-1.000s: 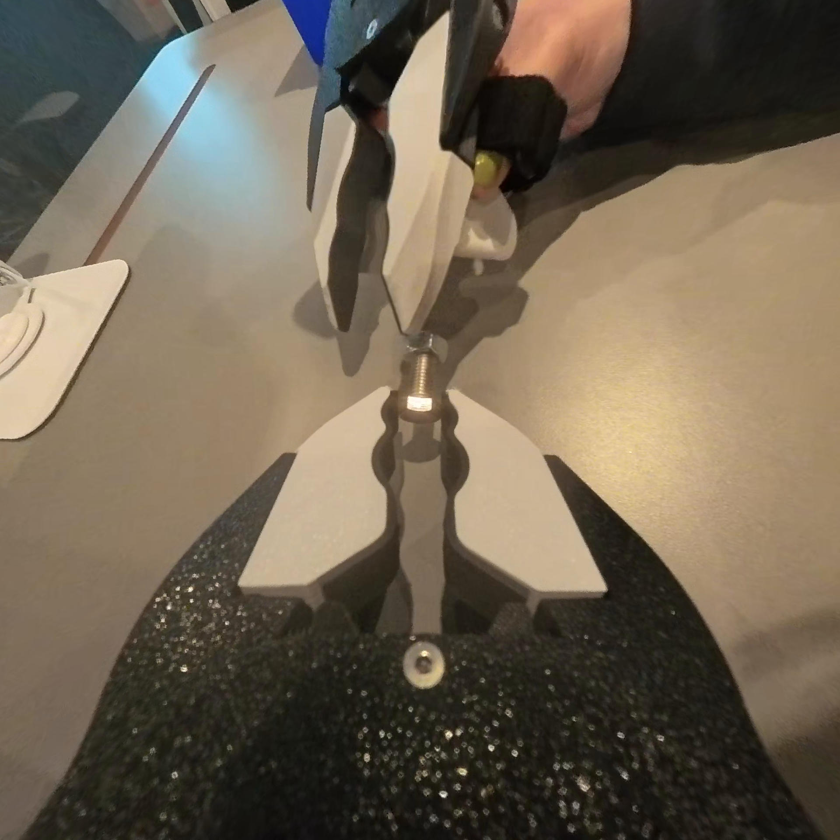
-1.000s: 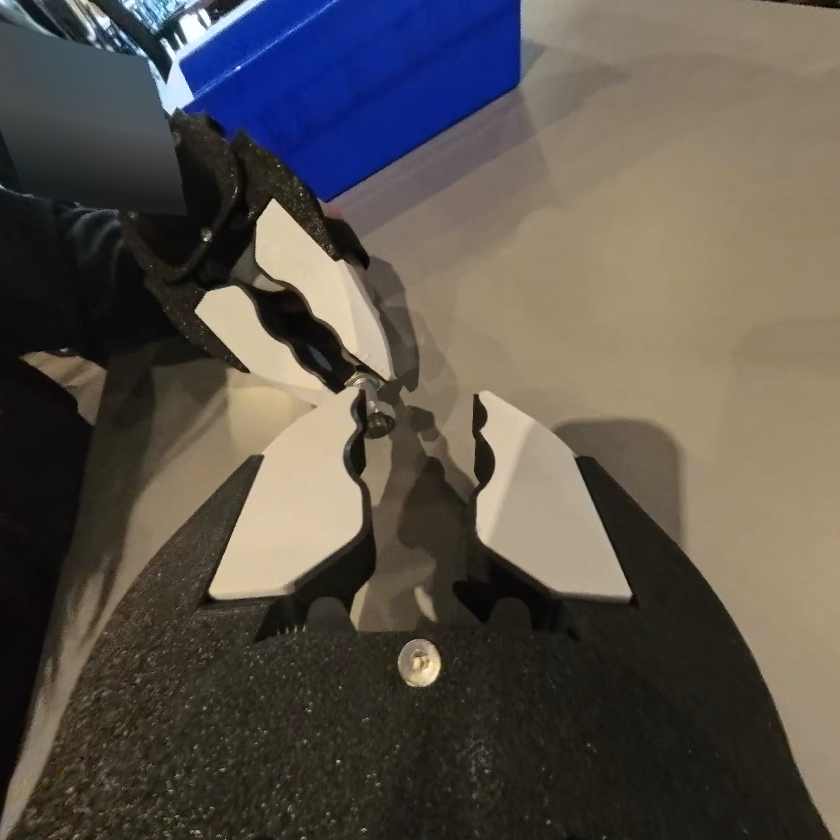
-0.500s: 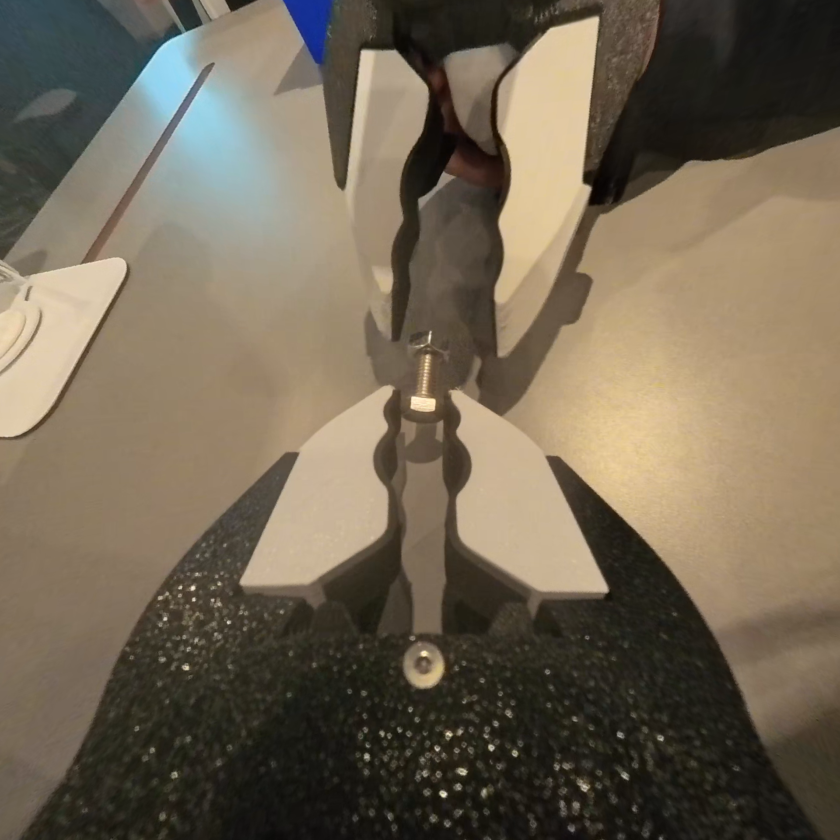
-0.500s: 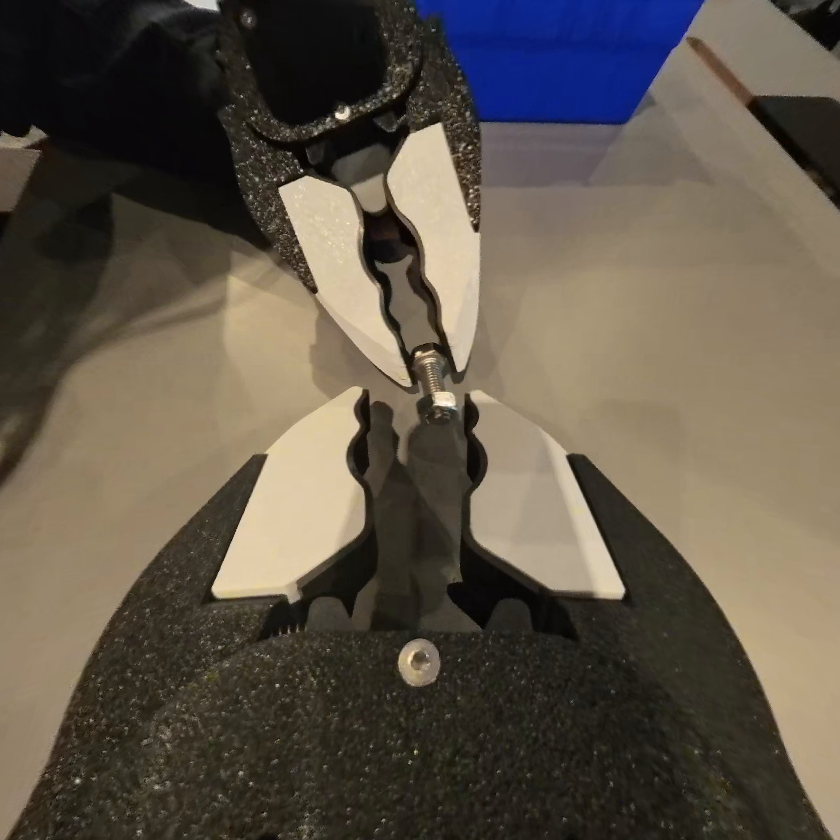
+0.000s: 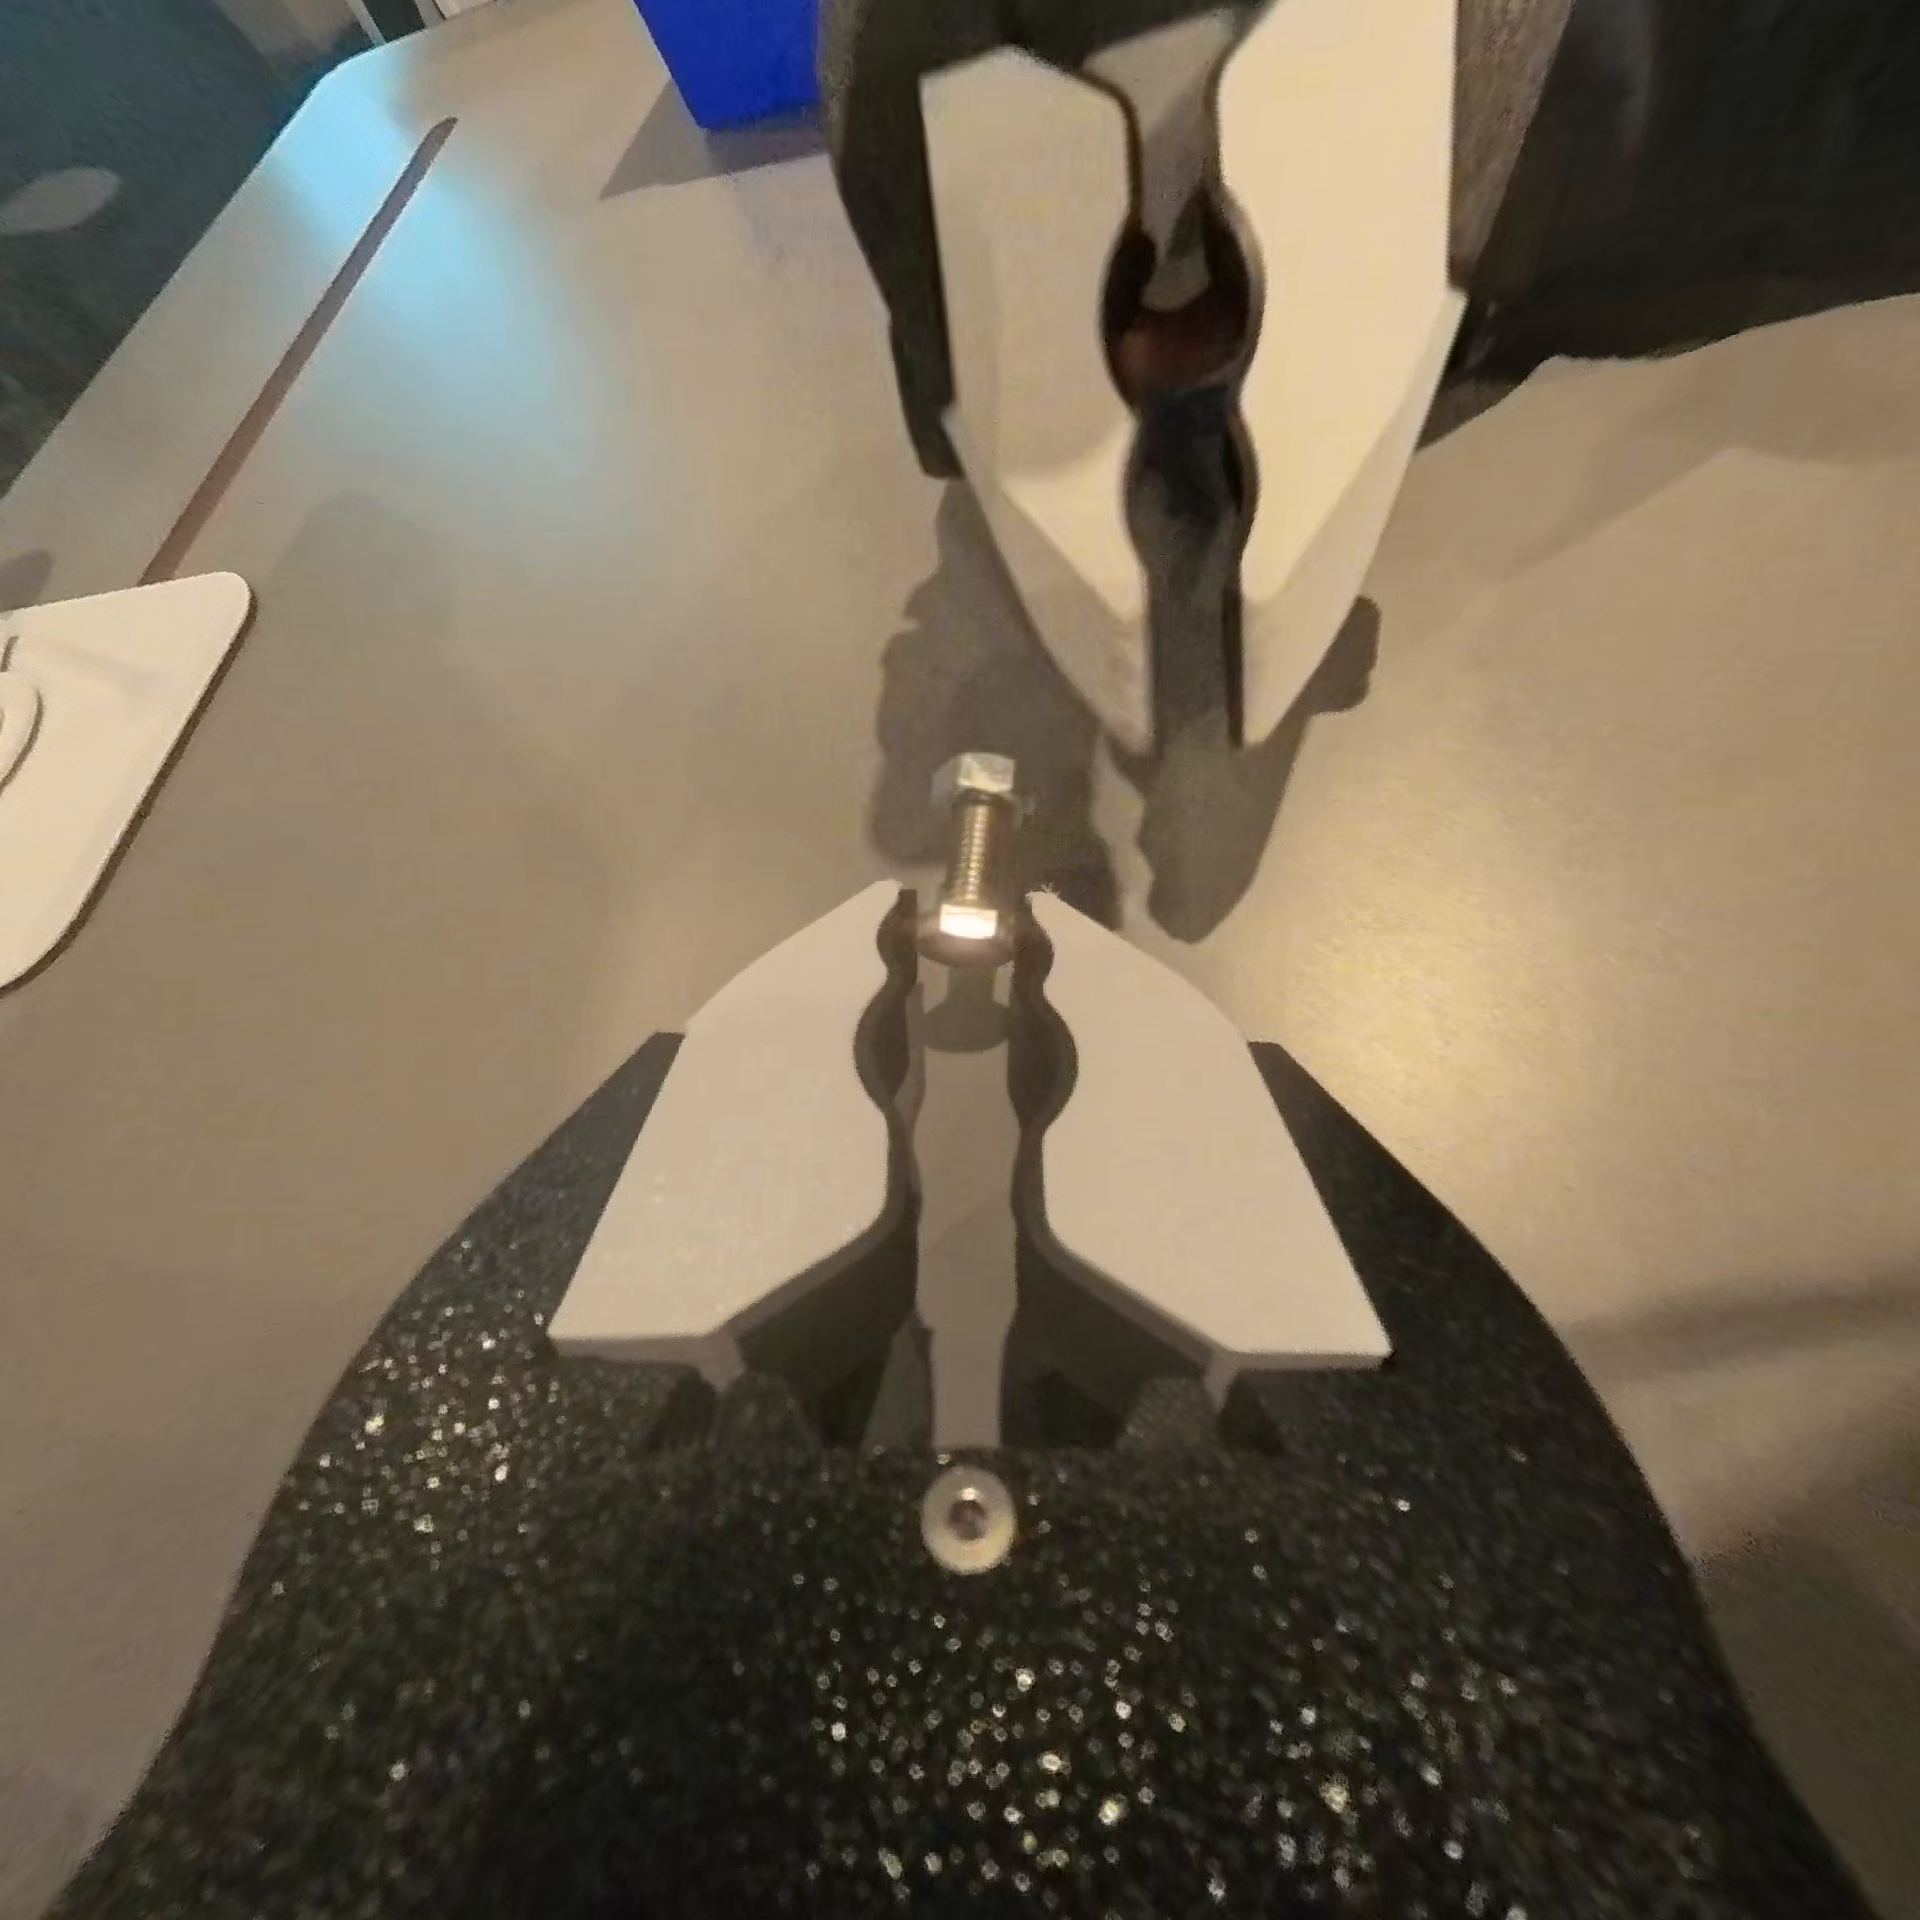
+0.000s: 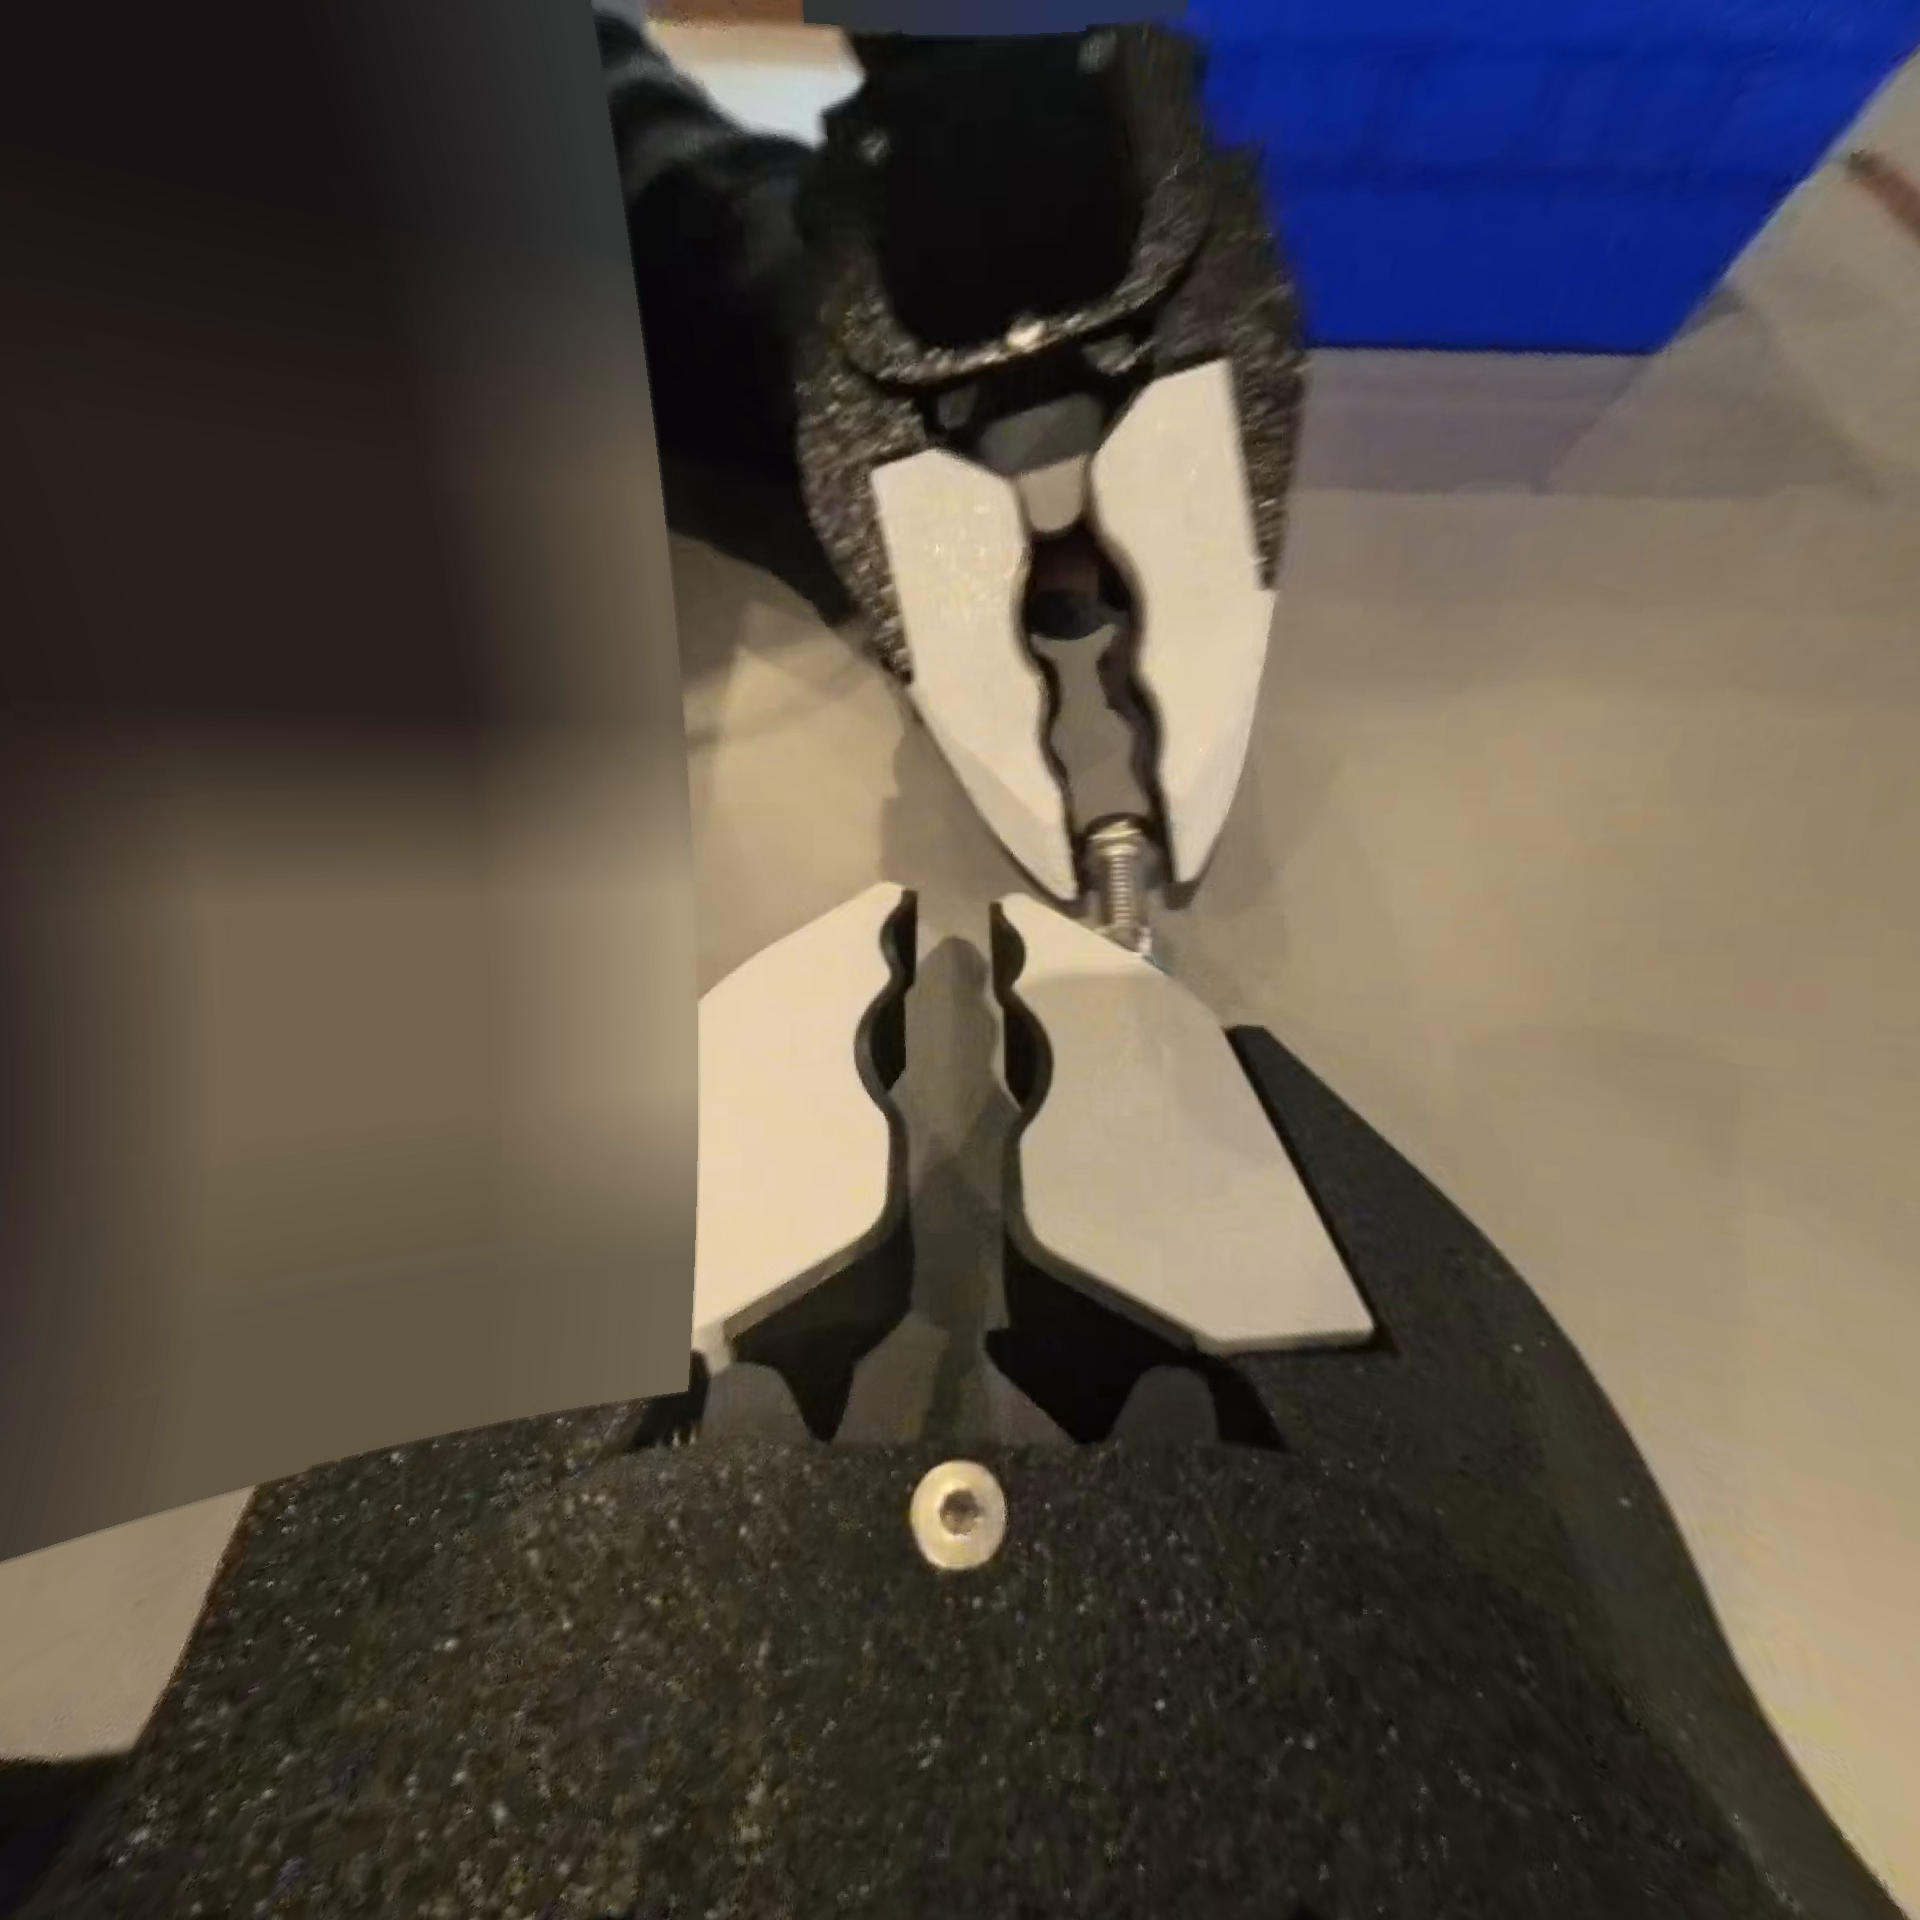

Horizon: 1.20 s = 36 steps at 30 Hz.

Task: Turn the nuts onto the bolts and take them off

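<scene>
A small steel bolt points away from me in the left wrist view. My left gripper is shut on its head end, a little above the grey table. A nut sits on the far end of the thread. My right gripper faces the left one, just right of and beyond the nut, apart from it. In the right wrist view my right gripper has its fingers drawn to a narrow gap with nothing between them. The bolt shows there in the left gripper's tips, beside my right finger.
A white rounded pad lies at the table's left edge. A blue box stands at the back. A dark groove runs along the table's left side. A dark sleeve is behind the right gripper. My right fingertips sit around 5 cm from my left ones.
My right gripper turned to face the left one, closed its fingers from wide open to a narrow gap, and drew off to the right of the nut. The left gripper kept hold of the bolt.
</scene>
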Each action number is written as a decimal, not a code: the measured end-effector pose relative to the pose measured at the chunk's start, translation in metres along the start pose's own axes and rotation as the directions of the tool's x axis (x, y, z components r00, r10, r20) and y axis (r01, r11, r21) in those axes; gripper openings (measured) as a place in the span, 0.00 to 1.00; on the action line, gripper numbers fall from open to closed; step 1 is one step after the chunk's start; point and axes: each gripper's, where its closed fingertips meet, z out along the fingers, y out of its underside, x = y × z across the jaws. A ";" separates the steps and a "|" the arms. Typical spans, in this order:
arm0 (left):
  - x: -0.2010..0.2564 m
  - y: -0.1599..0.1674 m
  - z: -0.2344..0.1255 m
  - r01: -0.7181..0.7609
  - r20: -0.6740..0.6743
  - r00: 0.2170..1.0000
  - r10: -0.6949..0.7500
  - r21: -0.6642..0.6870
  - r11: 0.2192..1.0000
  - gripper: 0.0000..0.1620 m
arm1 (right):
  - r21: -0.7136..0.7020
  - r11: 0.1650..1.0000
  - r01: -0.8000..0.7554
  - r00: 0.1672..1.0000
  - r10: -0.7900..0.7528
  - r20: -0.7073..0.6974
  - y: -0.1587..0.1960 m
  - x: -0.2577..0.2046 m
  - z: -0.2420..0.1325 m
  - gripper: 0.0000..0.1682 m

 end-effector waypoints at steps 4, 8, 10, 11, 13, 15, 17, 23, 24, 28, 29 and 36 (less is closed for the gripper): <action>0.000 0.000 0.000 0.004 -0.003 1.000 -0.004 -0.001 1.000 0.11 | 0.030 1.000 0.009 0.990 -0.005 -0.138 -0.003 0.021 -0.002 0.23; 0.000 0.000 0.000 0.004 -0.009 1.000 -0.004 -0.002 1.000 0.10 | -0.053 0.998 0.016 1.000 -0.016 -0.004 0.009 0.001 0.006 0.07; 0.000 0.000 0.000 0.007 -0.005 1.000 -0.007 -0.002 1.000 0.11 | -0.017 1.000 -0.003 1.000 0.004 0.006 0.003 0.000 0.002 0.04; 0.000 0.000 0.000 0.006 -0.005 1.000 -0.006 -0.002 1.000 0.11 | -0.007 1.000 -0.009 0.999 0.009 -0.046 0.001 0.008 0.000 0.09; 0.000 0.000 0.000 0.007 -0.007 1.000 -0.007 -0.003 1.000 0.11 | 0.012 1.000 -0.003 0.994 0.004 -0.111 0.000 0.018 -0.001 0.18; 0.000 0.000 0.000 0.007 -0.007 1.000 -0.007 -0.003 1.000 0.11 | -0.011 1.000 0.001 0.992 -0.003 -0.128 0.004 0.021 0.005 0.24; 0.000 0.000 0.000 0.006 -0.011 1.000 -0.006 -0.002 1.000 0.11 | -0.050 0.999 0.000 1.000 -0.001 -0.032 0.009 0.006 0.009 0.12; 0.000 0.001 0.000 0.013 -0.013 1.000 -0.013 -0.005 1.000 0.11 | 0.000 0.999 0.032 0.991 -0.032 -0.133 0.000 0.020 0.002 0.19; 0.000 0.001 0.001 0.013 -0.013 1.000 -0.013 -0.005 1.000 0.10 | -0.015 0.999 0.036 0.988 -0.038 -0.147 0.002 0.021 0.004 0.23; 0.000 0.001 0.001 0.014 -0.012 1.000 -0.014 -0.006 1.000 0.11 | -0.060 0.998 0.030 1.000 -0.029 0.011 0.008 -0.003 0.007 0.01; 0.000 0.001 0.000 0.015 -0.012 1.000 -0.015 -0.006 1.000 0.11 | -0.048 0.998 0.031 0.999 -0.033 -0.025 0.005 0.002 0.006 0.05; 0.001 0.001 0.000 0.011 -0.018 1.000 -0.011 -0.006 1.000 0.10 | -0.094 0.993 0.066 0.988 -0.078 -0.133 0.011 0.016 0.008 0.22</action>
